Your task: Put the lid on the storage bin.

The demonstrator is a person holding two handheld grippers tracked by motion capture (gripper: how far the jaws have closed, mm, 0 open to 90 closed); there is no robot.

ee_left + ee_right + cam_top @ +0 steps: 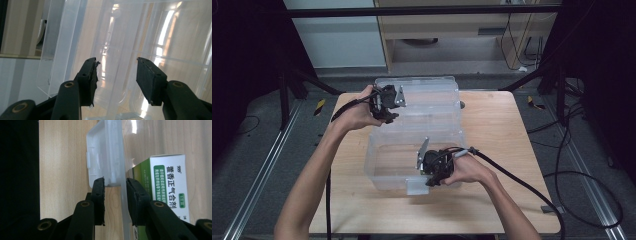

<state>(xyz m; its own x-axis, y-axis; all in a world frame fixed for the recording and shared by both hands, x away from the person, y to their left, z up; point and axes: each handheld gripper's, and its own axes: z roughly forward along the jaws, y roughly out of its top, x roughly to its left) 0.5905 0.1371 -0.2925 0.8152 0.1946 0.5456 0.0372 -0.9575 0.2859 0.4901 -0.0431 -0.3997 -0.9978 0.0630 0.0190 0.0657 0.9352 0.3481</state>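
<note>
Storage box (412, 150), clear plastic, mid-counter (512, 150). Front latch (105, 157) and wall clamped in right claw (115, 192). Raised lid (125, 37) directly ahead of left claw (117, 75), half-open, gripping nothing.

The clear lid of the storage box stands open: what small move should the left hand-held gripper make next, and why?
Probably close the left hand-held gripper on the lid's edge, which lies between its open pads. The right hand-held gripper already clamps the box's front wall by the latch, steadying the clear storage box.
</note>
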